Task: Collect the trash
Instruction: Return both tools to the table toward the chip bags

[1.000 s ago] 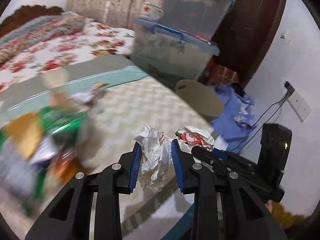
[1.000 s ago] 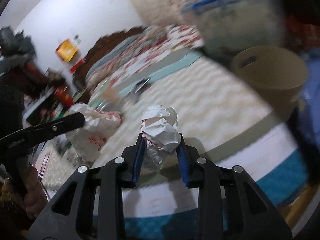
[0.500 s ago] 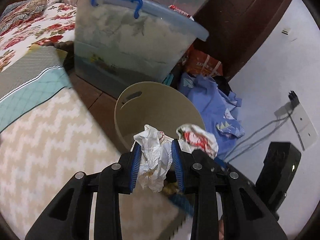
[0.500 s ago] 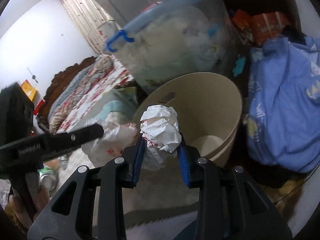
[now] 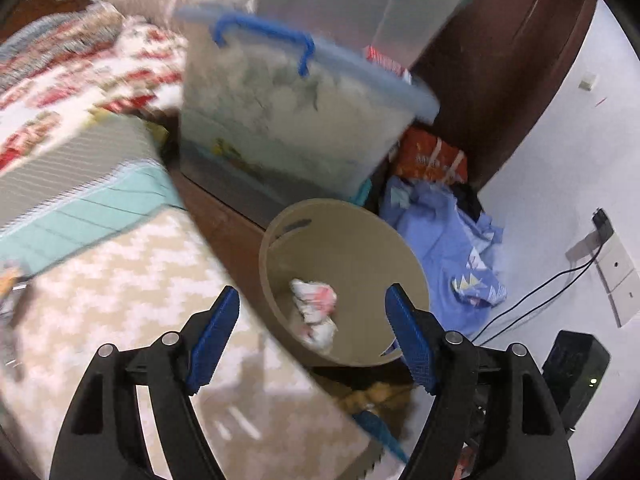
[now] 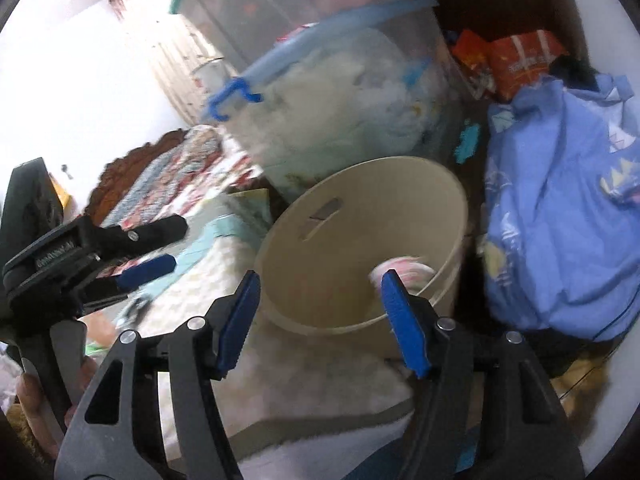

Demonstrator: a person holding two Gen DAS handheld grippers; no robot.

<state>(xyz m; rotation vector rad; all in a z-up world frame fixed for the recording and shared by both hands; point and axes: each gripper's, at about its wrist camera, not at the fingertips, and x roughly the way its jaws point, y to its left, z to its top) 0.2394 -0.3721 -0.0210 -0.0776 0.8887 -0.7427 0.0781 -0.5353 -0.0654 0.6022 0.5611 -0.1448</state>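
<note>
A round beige bin (image 5: 404, 256) (image 6: 440, 184) stands on the floor beside the patterned mat. Crumpled white and red paper trash (image 5: 314, 312) lies inside it; in the right wrist view a crumpled piece (image 6: 404, 270) shows in blur low inside the bin. My left gripper (image 5: 312, 316) hovers over the bin's near rim, jaws opening, nothing between its blue pads. My right gripper (image 6: 320, 304) is also over the bin, jaws opening and empty. The left gripper (image 6: 148, 248) shows at the left of the right wrist view, held by a hand (image 6: 32, 396).
Stacked clear storage tubs (image 5: 296, 112) with a blue handle stand behind the bin. A blue garment heap (image 5: 452, 248) and an orange packet (image 5: 432, 156) lie to the right. A bed with a floral cover (image 5: 80, 80) is at left; a wall socket with cables (image 5: 604, 248) at right.
Both grippers swung from the mat to the bin, then opened and let go of their crumpled papers, which dropped into the bin.
</note>
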